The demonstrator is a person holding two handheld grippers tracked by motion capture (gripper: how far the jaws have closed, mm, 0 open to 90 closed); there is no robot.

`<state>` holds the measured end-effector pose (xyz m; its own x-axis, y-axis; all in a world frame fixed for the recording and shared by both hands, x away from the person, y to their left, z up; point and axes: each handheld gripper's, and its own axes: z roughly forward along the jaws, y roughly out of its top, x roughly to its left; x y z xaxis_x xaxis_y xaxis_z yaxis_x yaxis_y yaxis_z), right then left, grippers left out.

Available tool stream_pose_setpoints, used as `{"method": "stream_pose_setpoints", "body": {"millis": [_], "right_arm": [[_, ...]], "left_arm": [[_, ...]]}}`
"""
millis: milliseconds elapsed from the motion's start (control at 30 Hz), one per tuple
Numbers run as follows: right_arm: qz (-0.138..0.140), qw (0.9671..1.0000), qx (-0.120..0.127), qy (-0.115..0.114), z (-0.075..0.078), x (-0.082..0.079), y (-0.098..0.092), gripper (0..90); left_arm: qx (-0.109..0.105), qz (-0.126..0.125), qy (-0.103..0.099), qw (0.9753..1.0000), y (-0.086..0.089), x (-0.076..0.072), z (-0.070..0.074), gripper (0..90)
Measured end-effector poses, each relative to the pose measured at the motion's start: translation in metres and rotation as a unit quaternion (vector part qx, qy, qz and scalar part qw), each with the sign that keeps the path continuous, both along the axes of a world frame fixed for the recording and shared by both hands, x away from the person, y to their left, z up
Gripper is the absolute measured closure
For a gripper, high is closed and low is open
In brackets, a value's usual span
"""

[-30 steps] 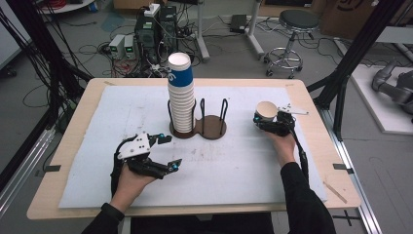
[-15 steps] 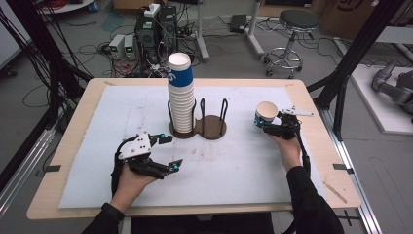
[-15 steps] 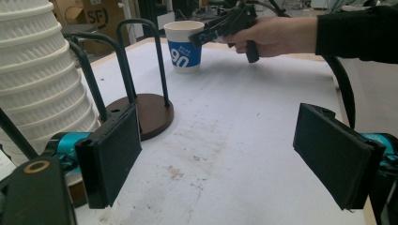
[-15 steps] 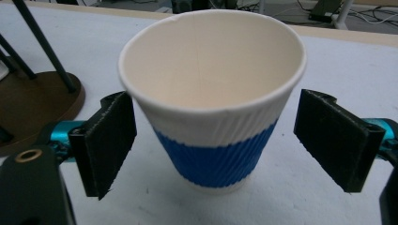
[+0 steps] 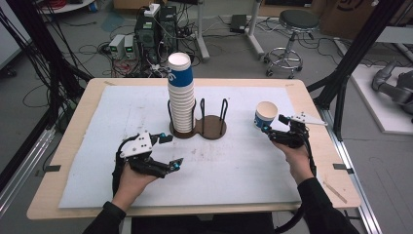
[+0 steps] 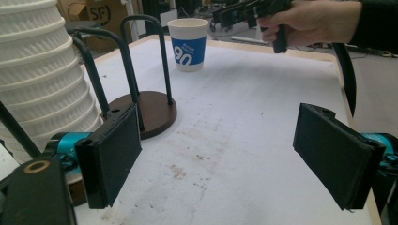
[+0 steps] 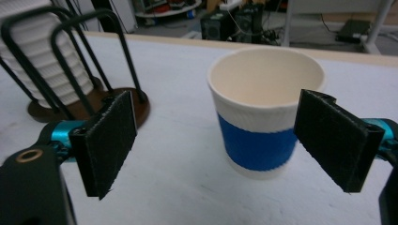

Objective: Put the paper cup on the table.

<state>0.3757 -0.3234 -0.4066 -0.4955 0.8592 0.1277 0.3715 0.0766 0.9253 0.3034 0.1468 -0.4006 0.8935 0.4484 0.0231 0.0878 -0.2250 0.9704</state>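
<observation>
The right gripper (image 5: 271,130) stood with its fingers spread beside the paper cup (image 5: 265,116), right of the cup holder (image 5: 210,126); the left gripper (image 5: 171,152), left of it, gaped empty.

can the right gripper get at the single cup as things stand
Probably yes. The right gripper sits just beside the cup, its jaws wide open, and nothing stands between them. The cup stands upright, apart from the holder.
</observation>
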Motion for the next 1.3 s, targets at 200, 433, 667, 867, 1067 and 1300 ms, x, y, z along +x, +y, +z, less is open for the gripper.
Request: {"method": "stream_pose_setpoints", "body": {"millis": [200,433,667,867,1067,1300], "right_arm": [[0.058,0.997,-0.002,-0.052,0.011,-0.015,0.012,14.1],[0.126,0.9887,0.033,-0.074,0.023,-0.025,0.019,14.3],[0.198,0.9762,0.048,-0.074,0.032,-0.034,0.031,15.1],[0.226,0.9699,0.036,-0.084,0.037,-0.043,0.042,16.8],[0.224,0.9696,0.061,-0.076,0.035,-0.04,0.037,16.7],[0.202,0.9754,0.059,-0.066,0.034,-0.035,0.031,16.6]], "left_arm": [[-0.009,-0.001,0.009,0.9999,-0.001,0.008,0.002,15.4],[-0.012,0.008,-0.003,0.9999,0.002,0.007,0.002,15.4],[-0.026,0.021,-0.026,0.9991,0.016,0.006,0.013,15.4],[-0.041,0.036,-0.022,0.9983,0.027,0.007,0.013,15.4],[-0.032,0.049,-0.017,0.9982,0.029,0.008,0.01,15.4],[-0.032,0.049,-0.013,0.9982,0.031,0.009,0.008,15.4]]}}
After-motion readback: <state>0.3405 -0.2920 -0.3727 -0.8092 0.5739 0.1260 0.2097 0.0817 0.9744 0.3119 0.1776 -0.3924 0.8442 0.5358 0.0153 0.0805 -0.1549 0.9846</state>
